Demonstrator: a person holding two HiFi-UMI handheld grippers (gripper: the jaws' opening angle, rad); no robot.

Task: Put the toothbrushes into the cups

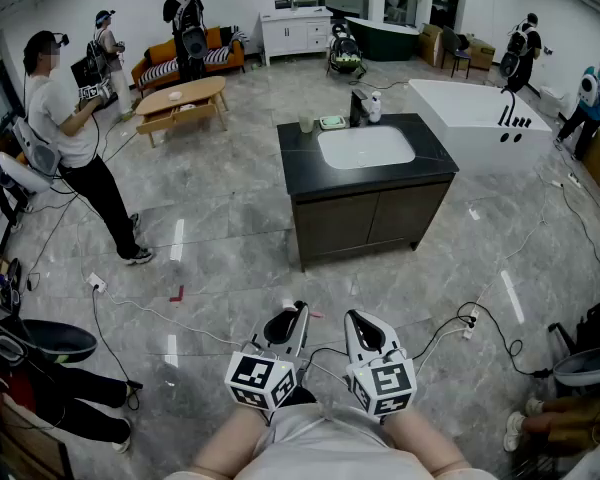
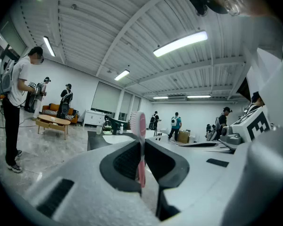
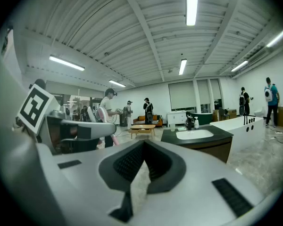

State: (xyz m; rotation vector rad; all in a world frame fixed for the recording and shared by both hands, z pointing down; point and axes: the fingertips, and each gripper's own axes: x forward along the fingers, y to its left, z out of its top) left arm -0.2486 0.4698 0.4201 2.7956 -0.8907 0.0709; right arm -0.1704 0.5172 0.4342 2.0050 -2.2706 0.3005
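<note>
The pink toothbrush, likely light, stiff and slick, stands clamped by its handle in the left gripper, well short of the sink counter; the right gripper is closed, empty.

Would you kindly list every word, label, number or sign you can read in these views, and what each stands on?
No text is readable in any view.
Left marker cube, right marker cube: black-and-white square patterns only, no letters.
White bottle: any label is too small to read.
Pink toothbrush: no print visible.
</note>
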